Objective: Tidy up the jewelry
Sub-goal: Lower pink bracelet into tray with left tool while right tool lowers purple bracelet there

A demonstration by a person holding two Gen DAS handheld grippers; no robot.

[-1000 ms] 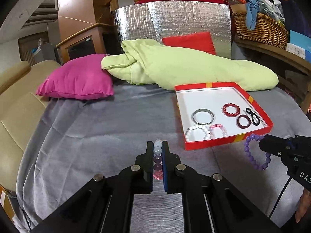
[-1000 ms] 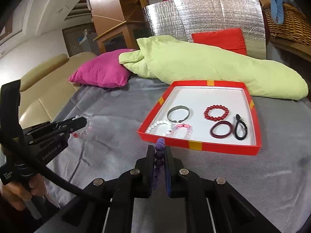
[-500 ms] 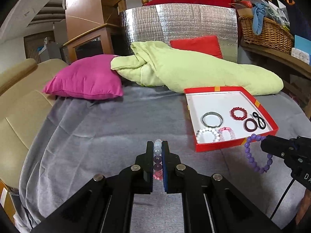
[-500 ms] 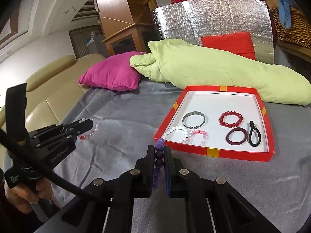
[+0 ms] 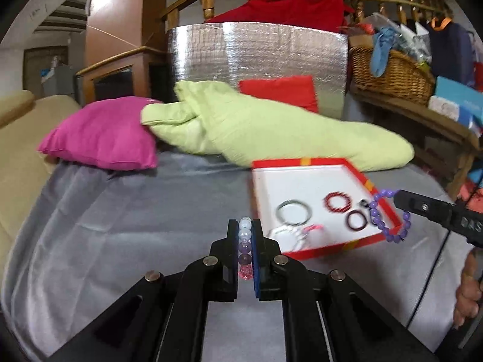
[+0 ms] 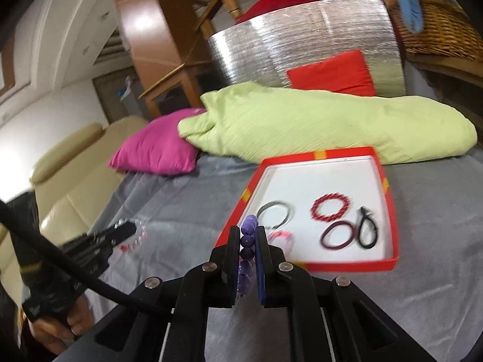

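Left wrist view: the left gripper is clamped on a mixed-bead bracelet of pale, purple and pink beads, held above the grey cloth short of the red tray. The right gripper is clamped on a purple bead bracelet, whose loop hangs over the tray's near right corner as seen from the left wrist. Already in the tray lie a metal bangle, a red bead bracelet, a dark ring bangle, a black loop and a pale bracelet with a pink one (both blurred, partly behind the fingers). Judged progress: most pieces placed; the two held bracelets remain. Motion blur softens the tray contents, and most of the mixed-bead bracelet's loop sits below the fingers, unseen.
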